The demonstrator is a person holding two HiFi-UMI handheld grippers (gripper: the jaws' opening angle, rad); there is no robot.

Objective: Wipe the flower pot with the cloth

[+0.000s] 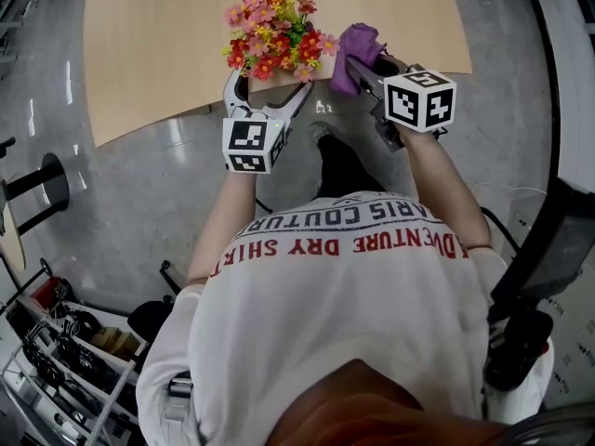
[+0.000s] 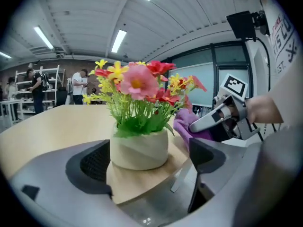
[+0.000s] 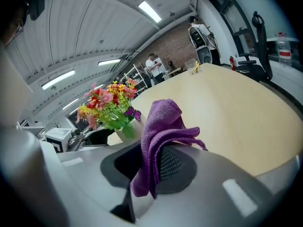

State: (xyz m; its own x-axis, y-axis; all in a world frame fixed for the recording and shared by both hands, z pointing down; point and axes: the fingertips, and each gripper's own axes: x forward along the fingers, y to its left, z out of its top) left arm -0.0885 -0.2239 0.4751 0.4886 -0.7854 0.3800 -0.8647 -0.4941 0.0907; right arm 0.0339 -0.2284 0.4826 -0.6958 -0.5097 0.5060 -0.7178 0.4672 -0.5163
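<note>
The flower pot, a cream ribbed round vessel (image 2: 138, 149) filled with pink, red and yellow artificial flowers (image 1: 274, 28), stands upright at the near rounded edge of the light wooden surface (image 1: 158, 45). In my head view the blooms cover the vessel completely; the left gripper view shows its side wall in full.

My left tool (image 1: 268, 91) is spread wide. The pot sits in the gap between its two jaws. The left-hand jaw lies just beside the pot wall and the other jaw stands clearly apart from it. I cannot confirm contact on either side.

My right tool (image 3: 151, 170) is clamped on the cloth, a purple towelling rag (image 3: 160, 129). The rag rises in a folded hump above the jaws and one tail hangs down between them. In the head view this tool reaches in from the right, and the cloth (image 1: 353, 52) sits just beside the flowers on their right. The left gripper view shows the cloth (image 2: 185, 125) partly behind the green leaves; I cannot tell whether it touches the pot.

Each tool carries a white cube with black square markers (image 1: 420, 100). Below the surface edge lies a grey polished floor (image 1: 139, 184).
</note>
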